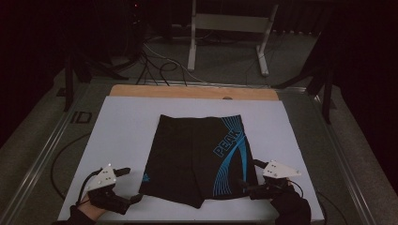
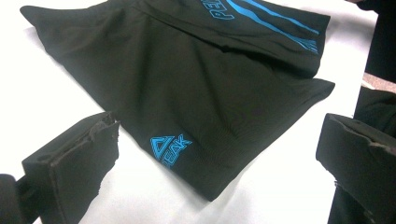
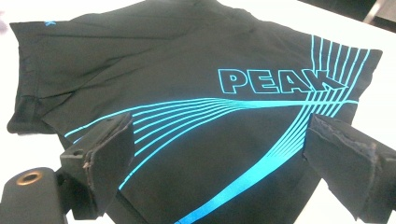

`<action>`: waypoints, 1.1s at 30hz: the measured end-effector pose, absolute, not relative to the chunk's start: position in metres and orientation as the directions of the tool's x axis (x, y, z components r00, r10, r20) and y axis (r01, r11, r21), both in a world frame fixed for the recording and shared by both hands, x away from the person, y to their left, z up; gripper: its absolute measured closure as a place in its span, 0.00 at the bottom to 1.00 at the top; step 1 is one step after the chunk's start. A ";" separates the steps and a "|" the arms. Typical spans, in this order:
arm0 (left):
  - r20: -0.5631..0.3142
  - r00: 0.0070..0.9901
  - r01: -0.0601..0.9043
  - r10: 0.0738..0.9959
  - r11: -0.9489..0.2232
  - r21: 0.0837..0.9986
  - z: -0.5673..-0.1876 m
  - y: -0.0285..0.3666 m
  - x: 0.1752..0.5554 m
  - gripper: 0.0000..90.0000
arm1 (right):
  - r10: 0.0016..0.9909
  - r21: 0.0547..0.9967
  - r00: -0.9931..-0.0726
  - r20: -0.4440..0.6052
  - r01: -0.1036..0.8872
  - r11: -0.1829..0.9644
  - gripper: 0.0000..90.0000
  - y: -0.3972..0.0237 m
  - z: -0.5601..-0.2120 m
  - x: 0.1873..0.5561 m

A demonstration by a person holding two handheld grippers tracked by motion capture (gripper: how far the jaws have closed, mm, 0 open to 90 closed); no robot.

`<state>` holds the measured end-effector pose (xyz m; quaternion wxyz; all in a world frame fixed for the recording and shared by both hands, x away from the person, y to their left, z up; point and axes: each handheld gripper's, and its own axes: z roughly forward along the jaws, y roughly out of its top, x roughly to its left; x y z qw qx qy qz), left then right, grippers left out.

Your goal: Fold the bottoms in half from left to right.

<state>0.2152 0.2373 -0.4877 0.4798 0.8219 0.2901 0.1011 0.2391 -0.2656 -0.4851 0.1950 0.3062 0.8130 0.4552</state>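
Black shorts [image 1: 187, 154] with blue stripes and "PEAK" lettering lie flat on the white sheet [image 1: 126, 122], waistband at the far end. My left gripper [image 1: 130, 185] rests at the near left, just off the left leg's hem, jaws wide apart. In the left gripper view the shorts [image 2: 201, 84] lie ahead, and the hem corner with the small logo lies in front of the left gripper [image 2: 218, 133]. My right gripper [image 1: 252, 177] sits at the right leg's hem. In the right gripper view the right gripper [image 3: 219, 128] stands open over the striped fabric of the shorts [image 3: 177, 60].
A strip of wooden tabletop [image 1: 187, 91] shows beyond the sheet. Metal rails [image 1: 44, 150] run along both table sides. Behind the table stand a white metal frame [image 1: 230, 23] and loose cables [image 1: 159, 65] on the floor.
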 end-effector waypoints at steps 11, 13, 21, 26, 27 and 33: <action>-0.112 0.824 0.374 0.556 -0.384 0.844 -0.486 0.235 0.215 0.00 | 0.682 0.844 -0.731 -0.032 0.346 0.410 0.10 -0.266 -0.484 0.240; -0.114 0.828 0.373 0.550 -0.387 0.843 -0.485 0.234 0.215 0.00 | 0.683 0.838 -0.730 -0.026 0.357 0.413 0.10 -0.265 -0.485 0.240; -0.111 0.844 0.359 0.525 -0.398 0.844 -0.479 0.231 0.213 0.00 | 0.660 0.803 -0.751 -0.023 0.380 0.460 0.10 -0.260 -0.481 0.238; -0.117 0.859 0.351 0.499 -0.406 0.844 -0.474 0.226 0.211 0.00 | 0.657 0.807 -0.754 -0.018 0.377 0.455 0.10 -0.258 -0.471 0.236; -0.114 0.862 0.347 0.494 -0.411 0.843 -0.473 0.224 0.210 0.00 | 0.655 0.807 -0.755 -0.016 0.378 0.455 0.10 -0.258 -0.468 0.235; -0.117 0.870 0.333 0.478 -0.397 0.855 -0.463 0.221 0.208 0.00 | 0.651 0.806 -0.758 -0.031 0.366 0.465 0.10 -0.255 -0.453 0.233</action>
